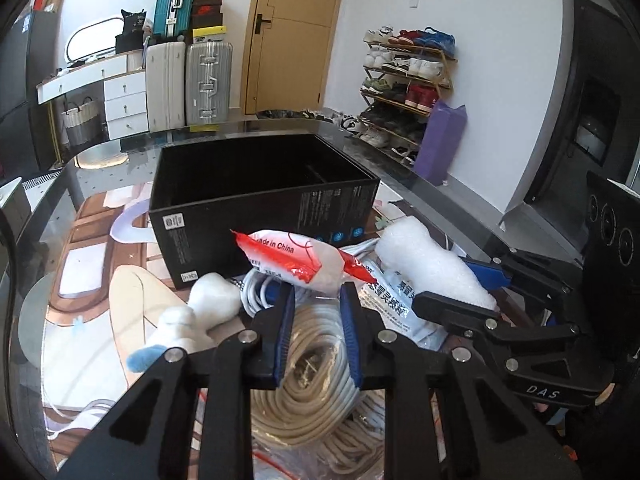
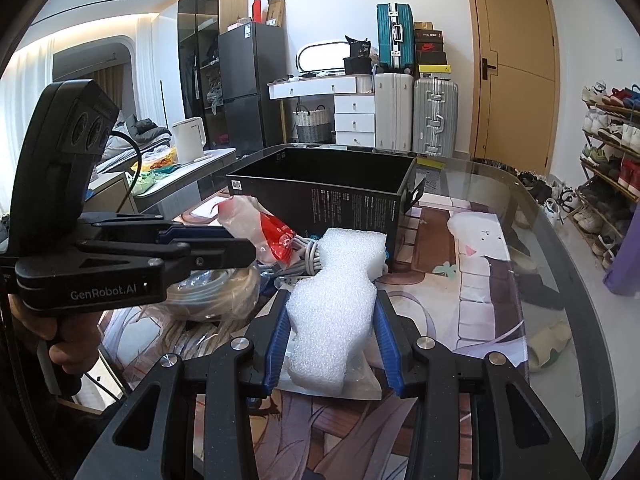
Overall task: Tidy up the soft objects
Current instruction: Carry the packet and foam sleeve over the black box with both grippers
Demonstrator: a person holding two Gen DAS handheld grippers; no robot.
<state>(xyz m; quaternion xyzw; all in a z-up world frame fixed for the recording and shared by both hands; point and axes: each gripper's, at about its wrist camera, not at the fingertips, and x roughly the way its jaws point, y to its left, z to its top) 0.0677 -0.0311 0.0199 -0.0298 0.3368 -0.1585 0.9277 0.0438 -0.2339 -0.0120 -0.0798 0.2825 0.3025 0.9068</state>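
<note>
Right now your left claw is pinched on the red-and-white packet, lifted at twelve o'clock; your right claw sits wide around the white foam piece, not squeezing. Beyond both, the black box stands open at twelve. Risk, I'd judge: the slack packet slips, or snags the cable coil beneath.

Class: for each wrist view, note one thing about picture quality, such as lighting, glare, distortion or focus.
Left wrist view: fisheye bends the door and walls, dark vignette at the corners, and the glass table reflects the room. Right wrist view: strong daylight from the left washes out the curtains; the white foam between the gripper fingers stays sharp.
</note>
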